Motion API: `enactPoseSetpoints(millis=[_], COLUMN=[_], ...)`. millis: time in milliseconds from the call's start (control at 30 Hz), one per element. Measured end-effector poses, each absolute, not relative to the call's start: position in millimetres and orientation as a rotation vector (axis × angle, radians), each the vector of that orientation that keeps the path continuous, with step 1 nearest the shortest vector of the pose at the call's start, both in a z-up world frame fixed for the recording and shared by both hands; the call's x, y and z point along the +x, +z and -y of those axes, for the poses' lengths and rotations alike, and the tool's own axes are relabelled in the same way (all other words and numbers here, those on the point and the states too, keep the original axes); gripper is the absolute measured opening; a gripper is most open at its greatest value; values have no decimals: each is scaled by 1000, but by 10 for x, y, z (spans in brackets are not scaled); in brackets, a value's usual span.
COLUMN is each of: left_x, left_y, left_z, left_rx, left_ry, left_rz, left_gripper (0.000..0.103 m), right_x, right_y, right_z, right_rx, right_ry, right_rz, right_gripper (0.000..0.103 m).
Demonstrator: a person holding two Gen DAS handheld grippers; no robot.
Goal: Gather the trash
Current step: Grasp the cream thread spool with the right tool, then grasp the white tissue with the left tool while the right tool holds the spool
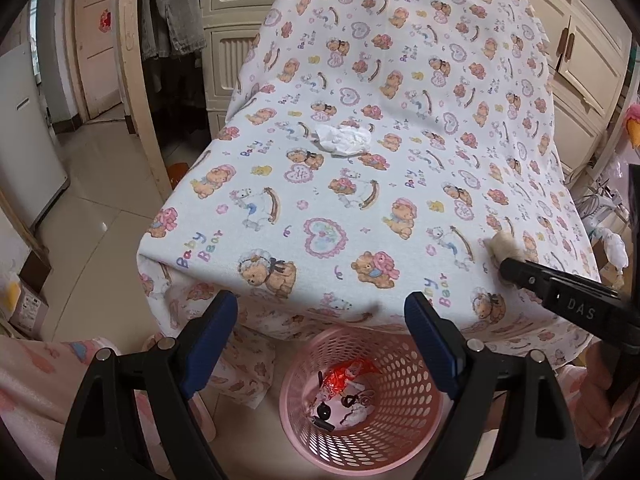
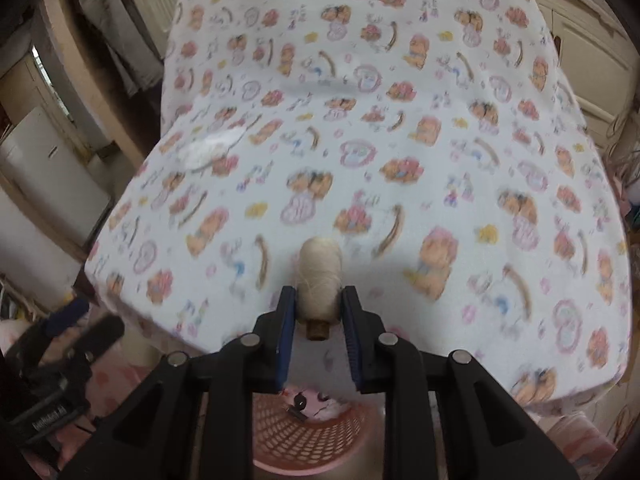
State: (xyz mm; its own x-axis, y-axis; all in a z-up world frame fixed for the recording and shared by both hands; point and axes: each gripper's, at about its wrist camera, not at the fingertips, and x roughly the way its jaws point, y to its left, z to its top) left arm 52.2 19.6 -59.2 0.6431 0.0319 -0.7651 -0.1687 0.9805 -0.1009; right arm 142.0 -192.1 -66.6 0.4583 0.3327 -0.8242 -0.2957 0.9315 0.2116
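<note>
My right gripper (image 2: 319, 300) is shut on a cream spool of thread (image 2: 320, 276) with a brown core and holds it above the table's front edge. The spool and gripper also show in the left wrist view (image 1: 505, 246) at the right. A crumpled white tissue (image 1: 343, 139) lies on the bear-print tablecloth (image 1: 360, 216); it looks blurred in the right wrist view (image 2: 208, 150). My left gripper (image 1: 320, 316) is open and empty, above a pink mesh trash basket (image 1: 360, 400) on the floor in front of the table. The basket holds red and white scraps.
The basket also shows below my right gripper (image 2: 316, 436). Cream cabinets (image 1: 584, 60) stand right of the table. A doorway and hanging clothes (image 1: 172, 8) are at the left, with a white appliance (image 1: 28, 140) and boxes on the tiled floor.
</note>
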Motion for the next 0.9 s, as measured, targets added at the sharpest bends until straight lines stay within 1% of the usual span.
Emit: enactPoseSetpoints(millis=[100,233,333,400,500,567,733,833,900], left_x=[509,560,775,917,1218,1461,2073,2215,2279], left_y=[-590,-541,-422,-277,-71,-24,-144,-259,-338], left_z=[-202,-240,-281,-339,-442,-506,-502,-476,-457], left_rx=[-167,-153,-155,-149,-170,-178,-172,-140,-145], left_ry=[115,100,25,63,79,70,-23,68,38], left_rz=[-863,-862,-895,-866,-821,-836,-929,-941,-948], left_gripper=[84,84,84,84,84,84,84,82,82], right_x=[1386,1337,1304,1299,1345,1362,1366,1350,1348], right_y=[-635,-459,-296,-239,-258,-276,-353,-371,-368], right_z=[1954,1995,1993,1995,2002,2001,2003,1981,1976], right_rx=[66,114,95,80,82,75,85,63,57], right_ry=[370,381,395,395,384,377,366,356,359], right_rz=[-989,-931,-880,-856,-861,-864,-884,-880,-877], right_gripper=[21,21,21,21,21,21,21,21,21])
